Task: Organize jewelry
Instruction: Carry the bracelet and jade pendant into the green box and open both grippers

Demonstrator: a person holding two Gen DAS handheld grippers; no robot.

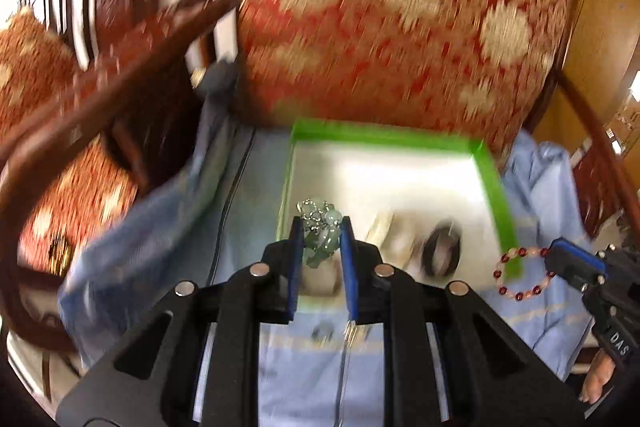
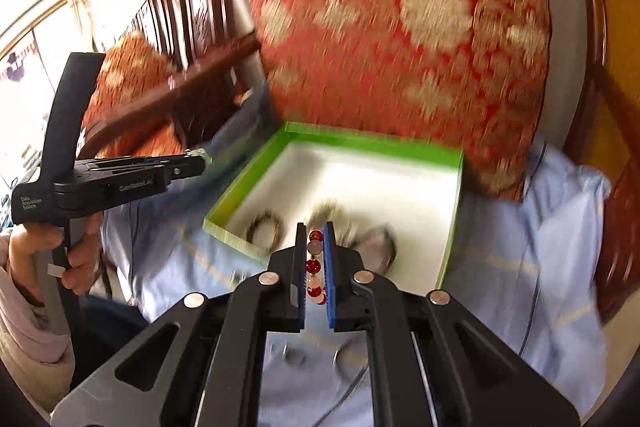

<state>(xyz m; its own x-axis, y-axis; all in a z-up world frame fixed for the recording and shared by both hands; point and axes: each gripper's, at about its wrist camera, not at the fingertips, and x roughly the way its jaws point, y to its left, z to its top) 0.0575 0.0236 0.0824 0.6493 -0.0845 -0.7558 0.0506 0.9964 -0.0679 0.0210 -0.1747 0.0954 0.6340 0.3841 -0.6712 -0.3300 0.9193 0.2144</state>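
A pale green jade bead bracelet with small silver links [image 1: 320, 231] is bunched between the blue pads of the left claw [image 1: 321, 227], which is clamped on it, probably so that the loose beads cannot slide out. A bracelet of dark red and pink round beads [image 2: 315, 267] is pinched in the right claw [image 2: 314, 247], and its loop hangs free beside the fingers. Both are held above the shallow white box with a bright green rim [image 2: 336, 137], which lies on a light blue cloth [image 2: 520, 247] and leans near a red and gold patterned cushion [image 2: 400, 19]. Three other bangles lie inside already, so the box seems to be the collecting place.
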